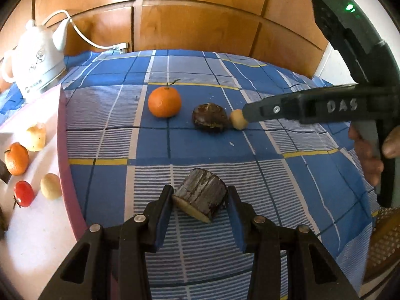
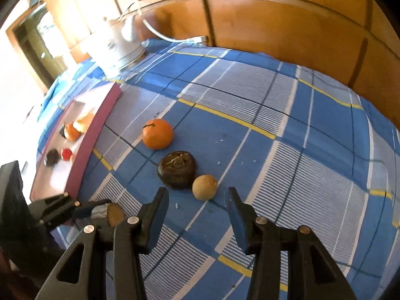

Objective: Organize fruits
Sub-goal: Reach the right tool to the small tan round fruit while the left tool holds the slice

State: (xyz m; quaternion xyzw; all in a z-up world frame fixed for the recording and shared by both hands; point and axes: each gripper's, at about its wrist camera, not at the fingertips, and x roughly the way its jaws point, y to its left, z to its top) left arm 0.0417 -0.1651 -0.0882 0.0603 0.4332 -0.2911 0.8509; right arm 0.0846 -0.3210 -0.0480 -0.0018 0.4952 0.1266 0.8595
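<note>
So the left gripper (image 1: 200,195) is holding a dark cut chunk of fruit (image 1: 200,198), pale sliced face pointing down toward the camera, pads pressing on both sides of it and the chunk sitting right at the fingertips, so the grip is looking a bit shallow to me. The right gripper (image 2: 197,197) is hanging partway open with nothing between its fingers, and the small tan round fruit (image 2: 205,187) is lying just ahead of its tips, touching or nearly touching the dark wrinkled fruit (image 2: 177,172) on its left, with the orange (image 2: 158,134) further out beyond that. My guess is the chunk is heading for the white tray with the pink rim (image 1: 62,135) off to the left of the left tool, where another orange (image 1: 17,158), a red fruit (image 1: 23,193) and a couple of pale ones are already sitting. If I were doing this I'd be keeping the squeeze steady and carrying it low, since a sliced piece is probably slick, and dropping it into a bare spot rather than onto the others. For the right one I'd be coming straight down over the tan fruit so the left finger isn't nudging the dark one. Everything's lying on a blue checked cloth (image 1: 200,145) that's looking soft and a little rumpled, so round stuff may be rolling. There's a white kettle (image 1: 37,60) with its cord at the far left and wooden panelling (image 1: 200,20) behind
</note>
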